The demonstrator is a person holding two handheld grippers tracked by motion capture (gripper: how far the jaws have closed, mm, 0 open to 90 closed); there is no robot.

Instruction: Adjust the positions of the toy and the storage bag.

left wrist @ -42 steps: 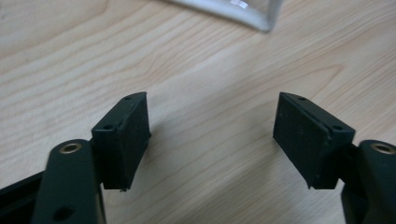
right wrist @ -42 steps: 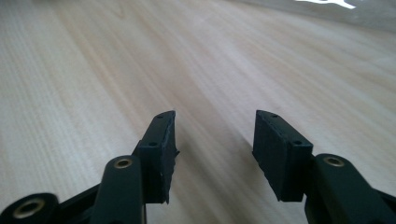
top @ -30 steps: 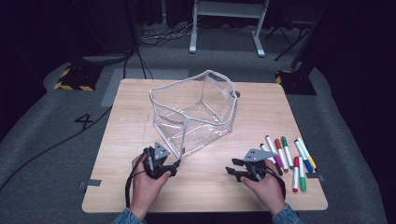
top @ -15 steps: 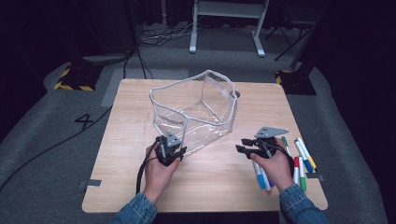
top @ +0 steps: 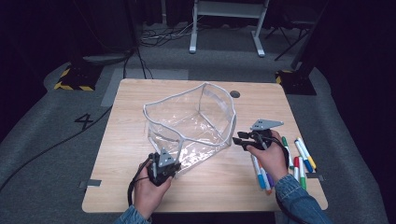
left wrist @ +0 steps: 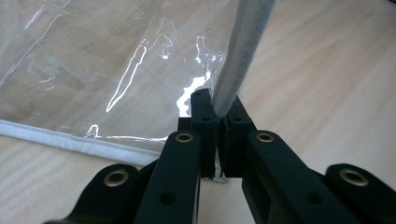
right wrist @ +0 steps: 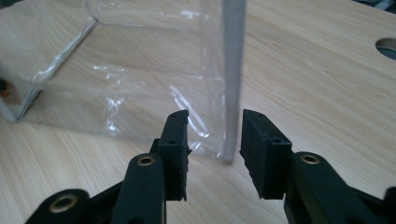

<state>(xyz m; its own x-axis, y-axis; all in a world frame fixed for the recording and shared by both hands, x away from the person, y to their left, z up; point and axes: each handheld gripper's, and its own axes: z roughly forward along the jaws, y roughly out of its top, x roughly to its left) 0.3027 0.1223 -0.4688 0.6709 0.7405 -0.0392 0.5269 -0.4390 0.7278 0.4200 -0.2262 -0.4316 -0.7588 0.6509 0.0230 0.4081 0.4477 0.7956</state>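
In the high view, one clear plastic bag (top: 191, 123) with white-taped edges stands open near the middle of the wooden table (top: 116, 154). To the right of the bag lies a loose bunch of coloured markers (top: 301, 161), perhaps eight or nine; the hand covers some, so the count is unsure. Two grippers are at work: the left gripper (top: 164, 164) sits at the bag's near corner, and the right gripper (top: 239, 140) is just beside the bag's right corner, between the bag and the markers.

In the left gripper view, the jaws are pressed together on the bag's upright grey-white corner seam (left wrist: 240, 51), pinching it just above the bottom edge tape (left wrist: 70, 138) that runs along the table.

In the right gripper view, the jaws stand about half spread and have just been closing. The bag's vertical corner seam (right wrist: 232, 79) stands between them, nearer the right-hand pad; neither pad seems to touch it yet.
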